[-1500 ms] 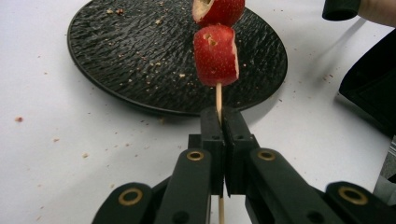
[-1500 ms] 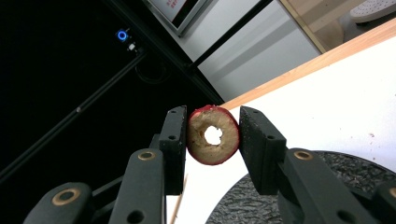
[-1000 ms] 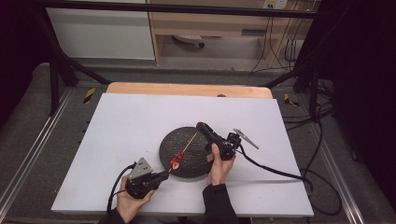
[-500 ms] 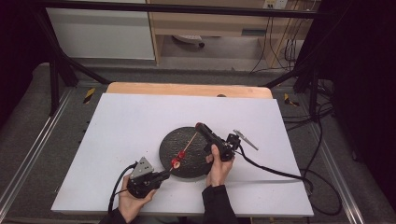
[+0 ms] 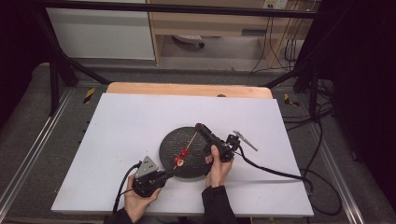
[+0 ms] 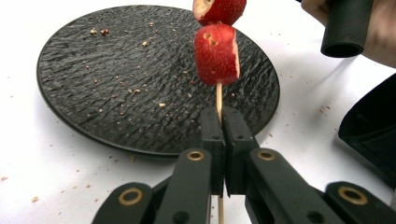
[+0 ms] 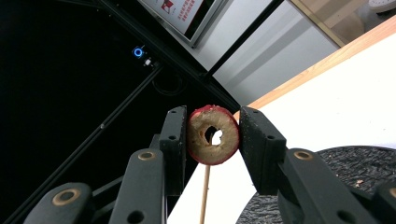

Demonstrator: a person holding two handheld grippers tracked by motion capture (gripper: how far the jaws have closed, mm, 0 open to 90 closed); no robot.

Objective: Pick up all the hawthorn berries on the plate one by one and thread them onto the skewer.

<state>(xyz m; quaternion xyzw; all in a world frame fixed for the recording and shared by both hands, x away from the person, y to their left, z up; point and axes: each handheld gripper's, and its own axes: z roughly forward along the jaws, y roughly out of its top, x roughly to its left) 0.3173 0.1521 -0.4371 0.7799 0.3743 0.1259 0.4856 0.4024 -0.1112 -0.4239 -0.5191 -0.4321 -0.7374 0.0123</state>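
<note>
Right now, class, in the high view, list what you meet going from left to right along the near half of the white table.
Left tool with the grey three-cornered plate → red fruit pieces on the thin wooden skewer → right tool → black cable trailing across the white table.

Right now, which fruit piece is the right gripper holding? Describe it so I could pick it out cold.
Start at the black plate on the white table. A thin skewer, clamped by the left gripper, rises over it. The right gripper pinches the piece at the skewer's tip: a red-skinned ring with a hollowed core, unlike the fruit already threaded lower down.
</note>
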